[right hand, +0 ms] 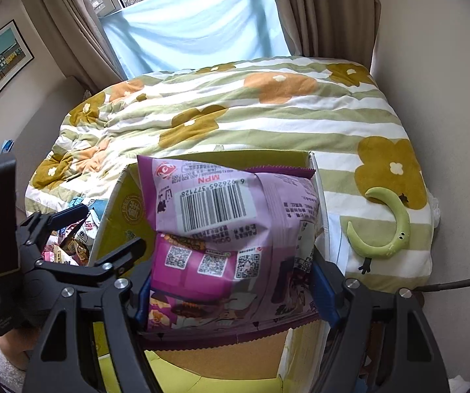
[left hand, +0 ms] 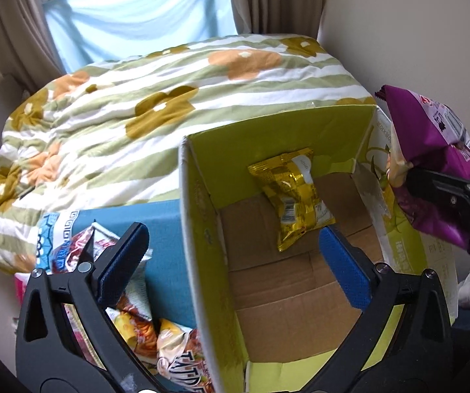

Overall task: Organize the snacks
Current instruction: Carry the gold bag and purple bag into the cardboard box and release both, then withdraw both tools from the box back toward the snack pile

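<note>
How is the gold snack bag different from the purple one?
The gold snack bag lies loose inside the cardboard box; the purple snack bag is held up above the box, clamped in the right gripper. The gold bag is shiny foil; the purple one is matte, with a barcode showing. The gold bag looks smaller. Both are sealed snack packets.

Your two grippers, left gripper [left hand: 231, 245] and right gripper [right hand: 231, 288], have black plastic frames, silver screws and blue finger pads [left hand: 346, 271].

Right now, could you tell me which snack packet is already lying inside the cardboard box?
The gold packet: it lies on the box's floor, while the purple packet is clamped in the right gripper.
</note>
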Demonstrator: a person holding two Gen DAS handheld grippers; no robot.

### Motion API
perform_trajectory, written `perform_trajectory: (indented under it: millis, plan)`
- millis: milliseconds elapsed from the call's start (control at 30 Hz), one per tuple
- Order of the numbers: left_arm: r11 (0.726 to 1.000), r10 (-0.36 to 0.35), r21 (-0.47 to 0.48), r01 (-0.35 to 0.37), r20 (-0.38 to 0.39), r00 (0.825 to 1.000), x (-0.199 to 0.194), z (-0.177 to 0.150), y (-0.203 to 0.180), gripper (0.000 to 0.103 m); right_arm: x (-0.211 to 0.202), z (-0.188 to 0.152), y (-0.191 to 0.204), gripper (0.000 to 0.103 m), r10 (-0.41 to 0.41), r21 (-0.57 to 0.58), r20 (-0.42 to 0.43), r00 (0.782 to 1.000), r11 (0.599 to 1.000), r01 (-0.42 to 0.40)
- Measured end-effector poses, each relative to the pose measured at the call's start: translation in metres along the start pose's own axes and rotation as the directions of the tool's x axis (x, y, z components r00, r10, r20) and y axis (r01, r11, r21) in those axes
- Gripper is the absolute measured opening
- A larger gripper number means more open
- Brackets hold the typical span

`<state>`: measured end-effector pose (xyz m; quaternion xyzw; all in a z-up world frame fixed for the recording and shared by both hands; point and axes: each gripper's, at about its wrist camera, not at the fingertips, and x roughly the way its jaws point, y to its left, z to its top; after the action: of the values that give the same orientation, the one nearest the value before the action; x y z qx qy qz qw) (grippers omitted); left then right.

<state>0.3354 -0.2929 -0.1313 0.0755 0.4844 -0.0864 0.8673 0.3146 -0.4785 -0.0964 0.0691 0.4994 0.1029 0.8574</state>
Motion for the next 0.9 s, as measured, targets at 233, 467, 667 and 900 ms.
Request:
perform_trajectory:
  millis: [233, 467, 667, 900]
  plan:
    - [0.996, -0.005, -0.084, 0.006, 0.015, 1.0, -0.034, -0.027, 0.03, 0.103, -0.003, -0.002, 0.03, 0.073, 0.028, -0.043, 0.032, 0.999, 0.999, -0.026]
    - [0.993, 0.049, -0.112, -0.044, 0.043, 0.998, -0.055, -0.039, 0.048, 0.103, 0.032, 0.002, 0.028, 0.075, 0.025, -0.025, 0.04, 0.999, 0.999, -0.024]
    - [0.987, 0.049, -0.155, -0.047, 0.008, 0.999, -0.051, -0.055, 0.058, 0.103, 0.046, -0.002, 0.019, 0.099, -0.025, -0.01, 0.091, 0.996, 1.0, 0.026]
    - [0.985, 0.036, -0.17, -0.037, -0.008, 0.999, -0.049, -0.069, 0.054, 0.103, 0.034, -0.021, 0.014, 0.099, -0.059, -0.036, 0.048, 0.997, 0.997, 0.061]
